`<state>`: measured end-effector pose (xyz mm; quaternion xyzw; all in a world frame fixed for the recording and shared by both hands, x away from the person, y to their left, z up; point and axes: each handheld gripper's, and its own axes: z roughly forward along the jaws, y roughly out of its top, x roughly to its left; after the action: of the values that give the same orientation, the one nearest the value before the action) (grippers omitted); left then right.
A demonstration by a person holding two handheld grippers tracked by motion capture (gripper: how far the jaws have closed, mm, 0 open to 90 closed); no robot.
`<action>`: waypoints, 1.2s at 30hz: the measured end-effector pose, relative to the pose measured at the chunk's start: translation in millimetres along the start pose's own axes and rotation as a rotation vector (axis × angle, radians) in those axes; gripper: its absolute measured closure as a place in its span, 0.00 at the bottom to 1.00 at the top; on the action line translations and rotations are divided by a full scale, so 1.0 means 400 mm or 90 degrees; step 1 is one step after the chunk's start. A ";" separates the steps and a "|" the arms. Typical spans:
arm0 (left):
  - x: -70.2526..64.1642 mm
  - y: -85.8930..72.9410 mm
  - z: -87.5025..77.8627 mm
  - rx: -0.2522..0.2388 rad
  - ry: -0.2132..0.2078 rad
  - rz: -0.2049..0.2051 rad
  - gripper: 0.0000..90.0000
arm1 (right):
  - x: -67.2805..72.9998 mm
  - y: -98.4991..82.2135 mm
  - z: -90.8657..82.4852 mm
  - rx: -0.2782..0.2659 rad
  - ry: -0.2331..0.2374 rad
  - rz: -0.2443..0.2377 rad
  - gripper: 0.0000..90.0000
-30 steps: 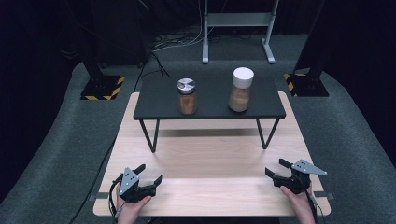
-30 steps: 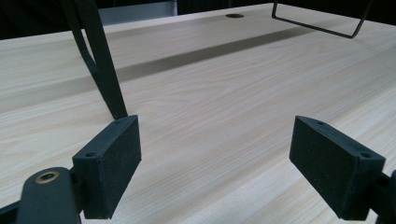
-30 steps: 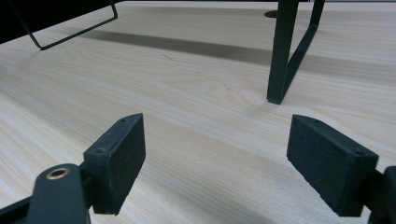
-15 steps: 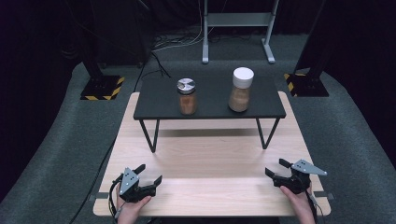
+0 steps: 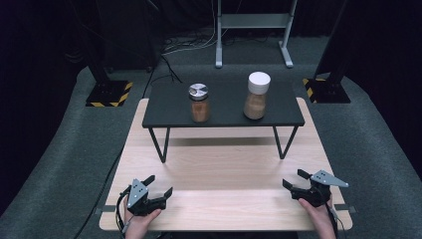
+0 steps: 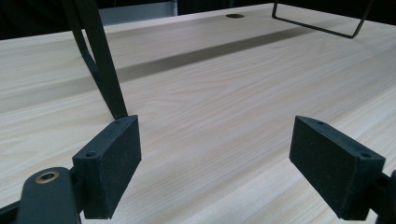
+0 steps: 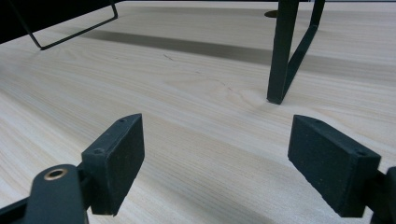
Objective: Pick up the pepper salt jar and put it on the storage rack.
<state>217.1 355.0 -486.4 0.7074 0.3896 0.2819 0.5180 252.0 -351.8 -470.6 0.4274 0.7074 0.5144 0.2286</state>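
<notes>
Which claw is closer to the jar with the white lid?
The right claw. The white-lidded jar stands on the right part of the black shelf, roughly ahead of that claw. The left claw sits at the table's near left, farther off diagonally.

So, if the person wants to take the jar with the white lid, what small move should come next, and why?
Probably raise the right gripper and move it forward toward the white-lidded jar. That jar stands on the right part of the black raised shelf, while this gripper rests open and empty at the near edge of the wooden table, on the same side.
</notes>
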 end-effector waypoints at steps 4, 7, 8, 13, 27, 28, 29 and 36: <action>0.000 0.000 0.000 0.000 0.000 0.000 0.18 | 0.000 0.001 0.001 0.002 0.000 0.002 0.17; 0.000 0.000 0.000 0.000 0.000 0.000 0.18 | -0.001 0.002 0.001 0.002 -0.001 0.004 0.17; 0.000 0.000 0.000 0.000 0.000 0.000 0.18 | -0.001 0.002 0.001 0.002 -0.001 0.004 0.17; 0.000 0.000 0.000 0.000 0.001 0.000 0.18 | -0.001 0.002 0.001 0.003 -0.001 0.004 0.16; 0.000 0.000 0.000 0.000 0.000 0.000 0.18 | -0.001 0.003 0.001 0.004 -0.001 0.003 0.16; 0.000 0.000 0.000 0.000 0.000 0.000 0.18 | -0.001 0.003 0.001 0.004 0.000 0.003 0.16; 0.000 0.000 0.000 0.000 0.000 0.000 0.18 | -0.001 0.003 0.002 0.005 0.000 0.003 0.16; 0.000 0.000 0.000 0.000 0.000 0.000 0.18 | 0.000 0.004 0.002 0.006 -0.001 0.002 0.16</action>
<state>217.2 354.9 -486.3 0.7074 0.3899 0.2817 0.5179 253.3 -351.2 -469.4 0.4301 0.7088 0.5113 0.2261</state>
